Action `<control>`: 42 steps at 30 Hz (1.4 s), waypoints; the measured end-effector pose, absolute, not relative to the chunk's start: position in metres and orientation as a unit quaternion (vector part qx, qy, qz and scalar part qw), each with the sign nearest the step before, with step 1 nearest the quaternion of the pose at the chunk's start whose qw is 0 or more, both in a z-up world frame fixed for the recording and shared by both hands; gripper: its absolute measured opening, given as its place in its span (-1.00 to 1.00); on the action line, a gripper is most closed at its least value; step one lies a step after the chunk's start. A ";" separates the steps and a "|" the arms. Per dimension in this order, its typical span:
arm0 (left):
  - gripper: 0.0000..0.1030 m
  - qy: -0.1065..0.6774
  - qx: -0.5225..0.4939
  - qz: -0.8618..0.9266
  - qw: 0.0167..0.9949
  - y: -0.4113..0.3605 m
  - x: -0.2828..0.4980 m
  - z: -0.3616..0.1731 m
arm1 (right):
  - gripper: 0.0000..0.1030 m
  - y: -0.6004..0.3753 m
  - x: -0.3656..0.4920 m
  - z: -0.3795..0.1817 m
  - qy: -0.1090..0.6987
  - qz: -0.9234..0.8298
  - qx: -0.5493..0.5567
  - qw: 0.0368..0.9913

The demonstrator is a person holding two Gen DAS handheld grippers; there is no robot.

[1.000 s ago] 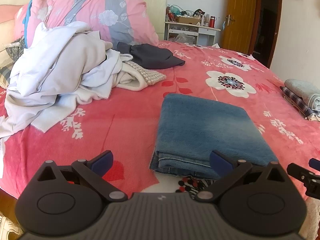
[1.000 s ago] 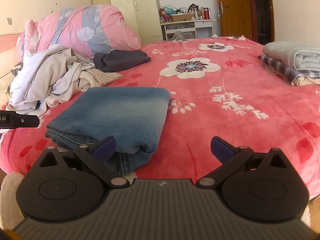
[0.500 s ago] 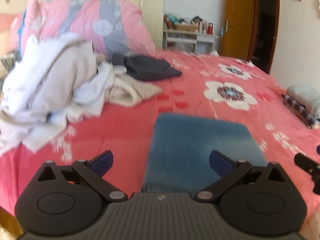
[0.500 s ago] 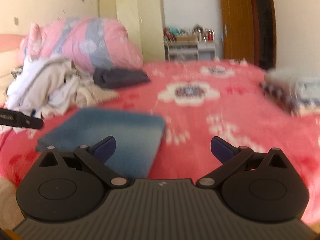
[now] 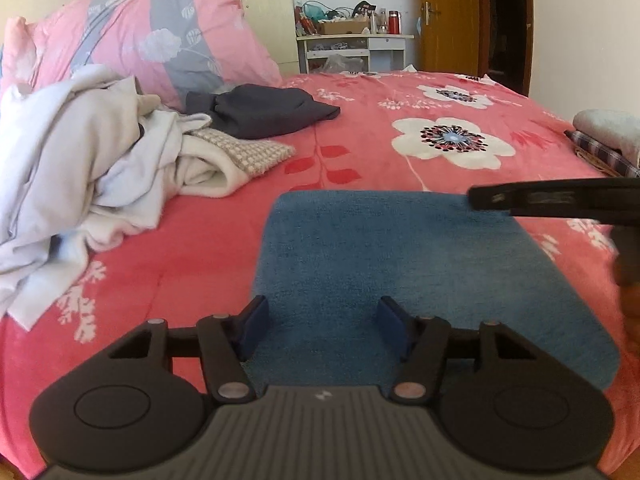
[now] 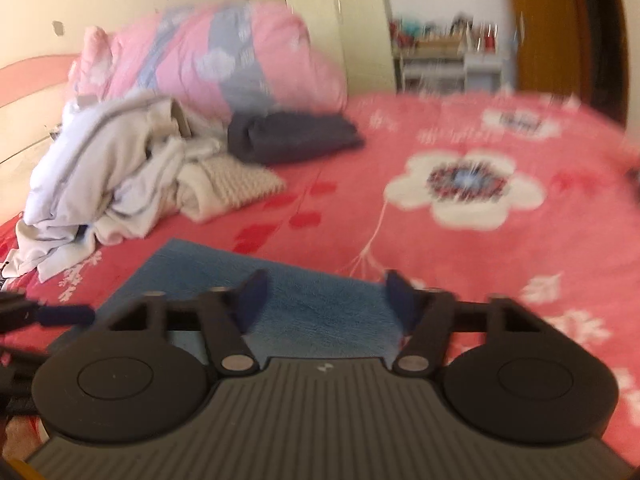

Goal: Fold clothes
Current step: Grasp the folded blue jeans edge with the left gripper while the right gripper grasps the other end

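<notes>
No readable writing is seen anywhere; only a small pale logo mark sits on each gripper's ribbed grey body, too small to make out.

The folded blue denim garment [image 5: 404, 276] is laid flat on the pink-red floral bedspread [image 5: 400, 92], at the near edge of the bed. Its long axis runs from near to far, with the far edge straight and squared off and the left edge just beside bare bedspread.

The left gripper [image 5: 324, 330] is held over the near-left part of the denim, its jaws closing with the fabric seen between the blue pads, though no pinch is shown. The right gripper [image 6: 326, 300] is placed over the denim's near-right part, jaws also closing, nothing clamped as far as the blurred view shows. In the left view its dark finger is seen reaching over the denim's far-right corner.

A heap of white and cream unfolded clothes [image 5: 92, 156] is piled far left, with a dark grey garment [image 5: 260, 110] behind it and a pink and grey floral duvet roll [image 5: 152, 40] further back. Plenty of open bedspread is left on the right and far side.
</notes>
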State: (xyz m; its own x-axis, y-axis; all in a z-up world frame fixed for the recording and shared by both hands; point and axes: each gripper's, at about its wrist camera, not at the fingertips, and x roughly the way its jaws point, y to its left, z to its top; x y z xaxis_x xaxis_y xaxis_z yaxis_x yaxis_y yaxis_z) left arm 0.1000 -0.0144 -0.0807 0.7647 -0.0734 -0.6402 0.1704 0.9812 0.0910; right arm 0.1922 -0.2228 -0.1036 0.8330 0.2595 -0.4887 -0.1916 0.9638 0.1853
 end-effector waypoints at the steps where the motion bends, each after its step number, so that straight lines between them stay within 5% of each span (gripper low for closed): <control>1: 0.19 0.338 0.069 -0.068 0.936 -0.013 0.101 -0.081 | -0.03 -0.222 0.204 -0.113 0.279 0.117 0.065 0.951; 8: 0.23 0.348 0.047 -0.082 0.933 -0.002 0.106 -0.085 | -0.30 -0.239 0.255 -0.143 0.350 0.084 0.120 0.925; 18: 0.29 0.348 0.054 -0.078 0.933 -0.005 0.106 -0.085 | -0.45 -0.234 0.118 -0.089 0.268 0.159 0.112 0.944; 24: 0.31 0.352 0.069 -0.072 0.931 -0.009 0.106 -0.084 | -0.49 -0.213 0.096 -0.127 0.309 0.146 0.071 0.937; 30: 0.34 0.352 0.070 -0.061 0.931 -0.011 0.105 -0.083 | -0.47 -0.211 0.068 -0.091 0.278 0.151 0.108 0.943; 42: 0.39 0.347 0.082 -0.055 0.933 -0.015 0.103 -0.084 | -0.47 -0.201 0.068 -0.123 0.305 0.137 0.081 0.939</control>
State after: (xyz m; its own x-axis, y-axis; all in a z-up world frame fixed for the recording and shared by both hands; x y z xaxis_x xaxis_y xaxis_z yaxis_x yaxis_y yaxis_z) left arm 0.1031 -0.0151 -0.0841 0.7530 -0.0453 -0.6565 0.1588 0.9807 0.1145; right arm 0.0682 -0.2008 -0.1231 0.7760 0.3069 -0.5510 -0.2083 0.9493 0.2354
